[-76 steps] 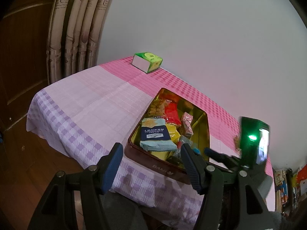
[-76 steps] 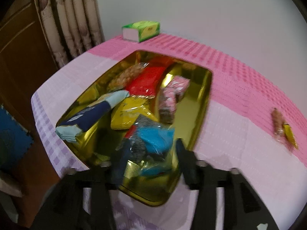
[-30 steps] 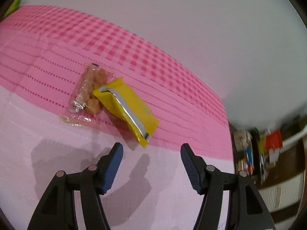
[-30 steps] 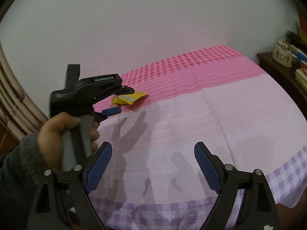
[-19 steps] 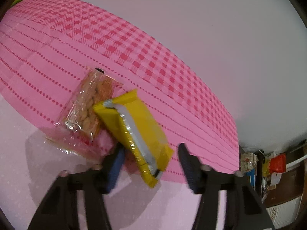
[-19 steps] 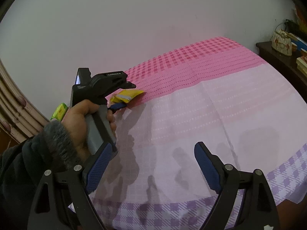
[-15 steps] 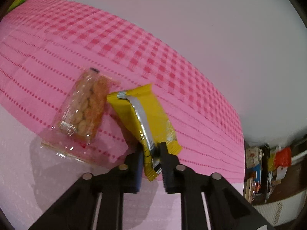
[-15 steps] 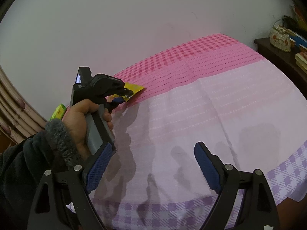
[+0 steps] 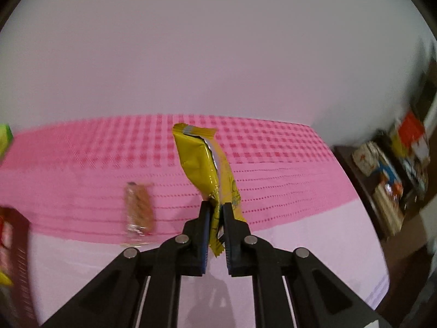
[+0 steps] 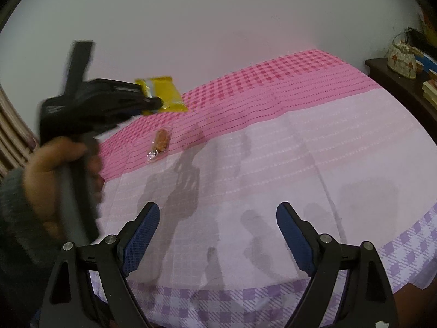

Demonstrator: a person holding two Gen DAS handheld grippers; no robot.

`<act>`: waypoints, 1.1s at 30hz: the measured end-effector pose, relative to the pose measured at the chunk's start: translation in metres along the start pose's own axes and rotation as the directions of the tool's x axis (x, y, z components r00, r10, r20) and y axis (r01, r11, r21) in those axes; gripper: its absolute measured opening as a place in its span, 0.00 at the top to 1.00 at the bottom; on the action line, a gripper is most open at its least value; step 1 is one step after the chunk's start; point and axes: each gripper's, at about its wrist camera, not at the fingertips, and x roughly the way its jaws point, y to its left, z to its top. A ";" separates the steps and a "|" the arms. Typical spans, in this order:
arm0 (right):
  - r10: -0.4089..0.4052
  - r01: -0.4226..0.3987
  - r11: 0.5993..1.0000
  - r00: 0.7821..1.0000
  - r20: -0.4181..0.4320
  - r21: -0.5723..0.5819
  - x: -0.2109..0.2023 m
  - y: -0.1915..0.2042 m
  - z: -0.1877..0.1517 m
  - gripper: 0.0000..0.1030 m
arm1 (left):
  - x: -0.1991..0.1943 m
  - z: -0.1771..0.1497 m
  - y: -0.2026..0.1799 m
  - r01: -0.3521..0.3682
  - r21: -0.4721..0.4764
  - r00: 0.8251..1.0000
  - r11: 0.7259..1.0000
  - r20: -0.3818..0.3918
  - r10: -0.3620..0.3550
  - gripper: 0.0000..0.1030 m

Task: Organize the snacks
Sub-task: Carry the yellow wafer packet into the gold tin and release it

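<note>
Beyond the right tongs (image 10: 217, 235), a hand (image 10: 54, 180) grips the handle.

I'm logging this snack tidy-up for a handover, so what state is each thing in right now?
left gripper: shut on the yellow snack packet.
yellow snack packet: sealed, pinched near one end, lifted clear of the tablecloth.
clear packet of biscuits: sealed, lying flat on the pink part of the tablecloth, untouched.
right gripper: open, empty, above the cloth.
</note>
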 end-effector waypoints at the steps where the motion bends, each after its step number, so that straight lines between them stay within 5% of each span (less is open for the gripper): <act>1: -0.001 0.001 1.000 1.000 0.001 -0.005 0.000 0.001 -0.001 0.17 | -0.011 -0.002 0.002 -0.019 0.025 1.000 1.000 0.011 0.018 0.91; 8: 0.013 -0.014 0.998 1.000 -0.011 -0.054 0.002 0.015 -0.002 0.17 | -0.085 -0.007 0.018 -0.164 0.132 0.984 0.978 0.098 0.151 0.91; 18: 0.030 -0.031 0.995 1.000 -0.008 -0.092 -0.003 0.028 -0.006 0.17 | -0.152 -0.015 0.069 -0.366 0.114 0.923 0.924 0.173 0.344 0.91; 33: 0.041 -0.045 0.991 0.999 -0.035 -0.122 -0.001 0.038 -0.013 0.17 | -0.213 -0.033 0.137 -0.495 0.054 0.855 0.867 0.205 0.476 0.91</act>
